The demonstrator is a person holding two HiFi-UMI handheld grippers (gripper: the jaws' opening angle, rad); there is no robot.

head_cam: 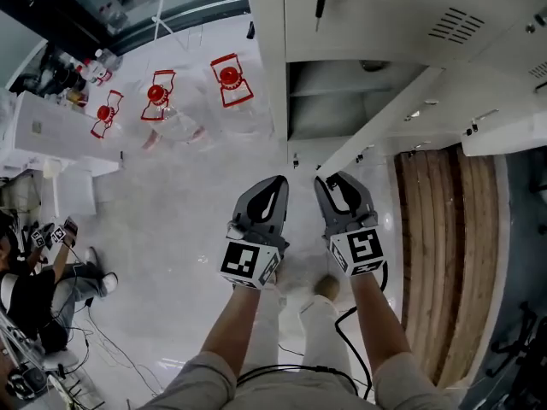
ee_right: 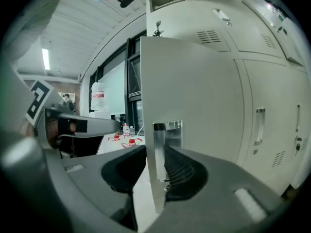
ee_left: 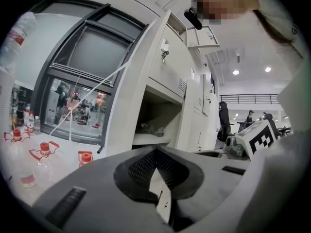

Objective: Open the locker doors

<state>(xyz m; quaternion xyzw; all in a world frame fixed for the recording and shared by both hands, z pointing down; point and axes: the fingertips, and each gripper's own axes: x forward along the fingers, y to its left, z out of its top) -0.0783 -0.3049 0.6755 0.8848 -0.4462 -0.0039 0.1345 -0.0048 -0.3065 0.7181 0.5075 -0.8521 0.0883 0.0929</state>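
- Clamped between the jaws of the right gripper: the metal pull handle at the free edge of the open locker door. One pad behind the panel, the other against the handle.
- Seen edge-on in the head view, as a white slab standing well out from its open compartment. Probably late in this door's swing.
- Keep the squeeze firm and square on the handle. Slipping off such thin metal looks like the main risk.
- Follow the hinge arc, turning the wrist round with the panel. Avoid hauling straight back, which would twist the handle in the pads.
- Held just beside the right one, clear of the door: the left gripper, jaws together on nothing.
- Keep it out of the panel's path, or ready it for the next handle.
- Let go only once the door rests fully open and shows no sign of springing back.
- Then look to the closed locker doors further right, each with its own handle.
- No need to worry about the water bottles on the floor, well apart from the swing.
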